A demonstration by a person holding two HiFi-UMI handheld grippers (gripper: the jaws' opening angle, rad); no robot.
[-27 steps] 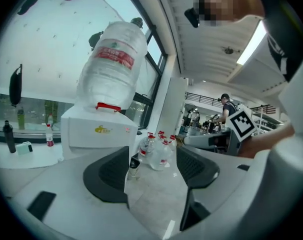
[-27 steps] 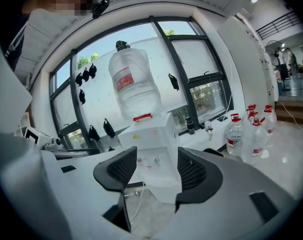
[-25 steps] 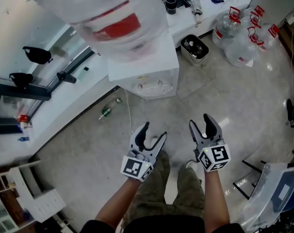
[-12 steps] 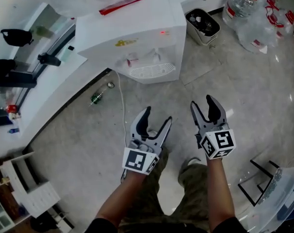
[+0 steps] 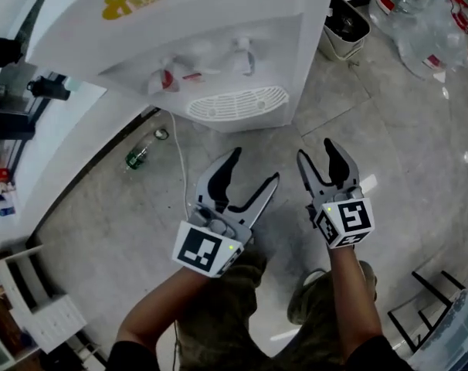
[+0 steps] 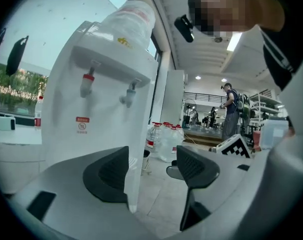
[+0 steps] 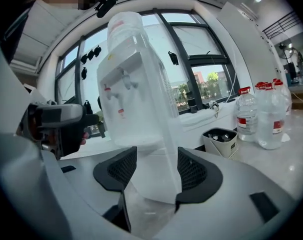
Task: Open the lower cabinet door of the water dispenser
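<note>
Head view, looking down: the water dispenser [image 5: 180, 29] fills the picture from ten to one o'clock. It is white, with its drip grille [image 5: 238, 103] facing me and two taps [image 5: 166, 79] above the grille. Both my claws hang over the tiled floor [image 5: 404, 130], short of the machine and touching nothing. My left claw [image 5: 254, 167] sits just below centre with its jaws spread wide. My right claw [image 5: 317, 151] is just beside it toward three o'clock, jaws parted too. A green bottle [image 5: 137, 154] lies on the floor at nine o'clock, near a white cable [image 5: 181, 165]. A bin [image 5: 346, 25] stands at one o'clock, with water jugs [image 5: 419, 10] past it at two.

Left gripper view: the dispenser stands upright from nine to twelve o'clock — a red tap [image 6: 86, 81], a grey tap [image 6: 129, 94] beside it, and the upturned bottle [image 6: 129, 21] on top. Its lower front [image 6: 86, 146] runs down behind my nine-o'clock pad, and I cannot pick out a door seam on it. My jaws are wide apart and empty, with only floor and distant jugs in the gap. The right claw's marker cube [image 6: 234, 146] shows at four o'clock, and people [image 6: 230, 109] stand far off at two.

Right gripper view: the dispenser rises at twelve o'clock, seen corner-on. Its lower corner shows through the gap between my pads — well apart from them. The jaws are open and grip nothing. The left claw shows at nine o'clock, the bin at three, and the jugs past it.
</note>
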